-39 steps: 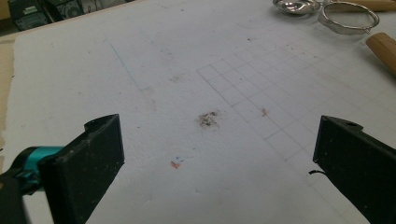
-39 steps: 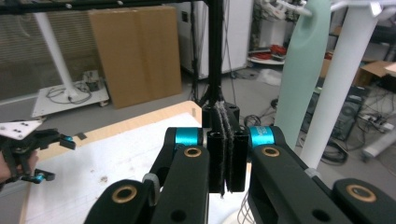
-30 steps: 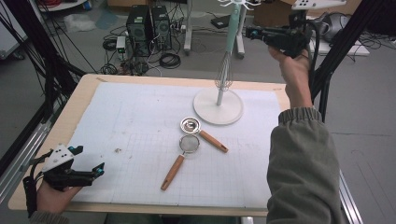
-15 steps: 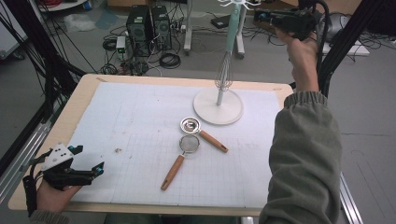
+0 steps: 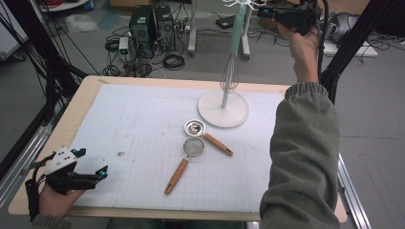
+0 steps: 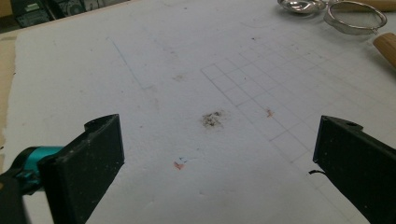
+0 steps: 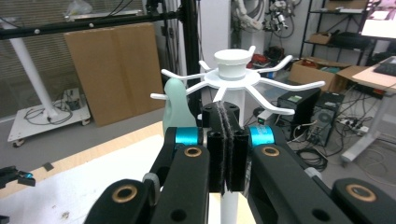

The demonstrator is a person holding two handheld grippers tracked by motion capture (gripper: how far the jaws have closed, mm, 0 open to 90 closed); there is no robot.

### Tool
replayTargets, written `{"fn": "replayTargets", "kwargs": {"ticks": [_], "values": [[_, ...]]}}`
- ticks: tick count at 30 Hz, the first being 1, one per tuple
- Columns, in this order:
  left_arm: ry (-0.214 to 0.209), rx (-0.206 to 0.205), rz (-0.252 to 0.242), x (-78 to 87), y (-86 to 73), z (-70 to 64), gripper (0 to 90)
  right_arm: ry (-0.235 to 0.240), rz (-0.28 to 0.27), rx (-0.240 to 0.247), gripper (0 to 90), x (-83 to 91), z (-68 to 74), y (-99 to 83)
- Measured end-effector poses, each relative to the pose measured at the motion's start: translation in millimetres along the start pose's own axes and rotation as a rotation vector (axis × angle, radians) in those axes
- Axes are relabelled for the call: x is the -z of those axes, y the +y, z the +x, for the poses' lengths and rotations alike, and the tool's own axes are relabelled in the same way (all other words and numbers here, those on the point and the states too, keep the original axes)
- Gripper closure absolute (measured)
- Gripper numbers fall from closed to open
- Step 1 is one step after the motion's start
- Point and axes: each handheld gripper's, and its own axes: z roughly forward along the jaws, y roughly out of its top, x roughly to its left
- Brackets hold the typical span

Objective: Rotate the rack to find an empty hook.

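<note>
A white hook stand (image 5: pixel 223 109) rises at the back of the mat, and a whisk (image 5: pixel 230 71) with a mint handle hangs from its top. My right gripper (image 5: pixel 261 11) is held high beside the hook crown (image 7: pixel 233 70), jaws shut with nothing between them; the mint handle's top (image 7: pixel 176 107) shows just to their left. A small strainer (image 5: pixel 193 147) and a metal scoop (image 5: pixel 195 127), both with wooden handles, lie mid-mat. My left gripper (image 5: pixel 93 162) rests at the front left corner, open over bare mat (image 6: pixel 219 158). The strainer (image 6: pixel 355 17) lies far ahead of it.
The white gridded mat (image 5: pixel 133 124) covers most of the wooden table (image 5: pixel 81 102). A sleeved right arm (image 5: pixel 301 152) reaches across the table's right side. Computer towers (image 5: pixel 150 21) and cables sit on the floor beyond the far edge.
My right gripper has risen, still shut, up to the level of the stand's hook crown. The left gripper and the utensils on the mat have stayed put.
</note>
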Motion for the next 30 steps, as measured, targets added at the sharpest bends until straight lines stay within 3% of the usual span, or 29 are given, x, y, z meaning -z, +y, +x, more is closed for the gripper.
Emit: {"fn": "replayTargets", "kwargs": {"ticks": [10,23,30], "values": [[-0.005,-0.004,-0.007,1.7,0.5,0.0,2.3,0.0,0.014,0.014,89.8,-11.9,13.4,2.2],[-0.008,-0.01,-0.008,2.5,0.8,-0.2,2.3,-0.035,0.002,0.017,89.8,-22.9,26.3,5.1],[-0.009,-0.01,-0.011,2.8,1.1,-0.9,2.3,-0.045,0.003,0.02,89.8,-22.4,30.7,4.5]]}}
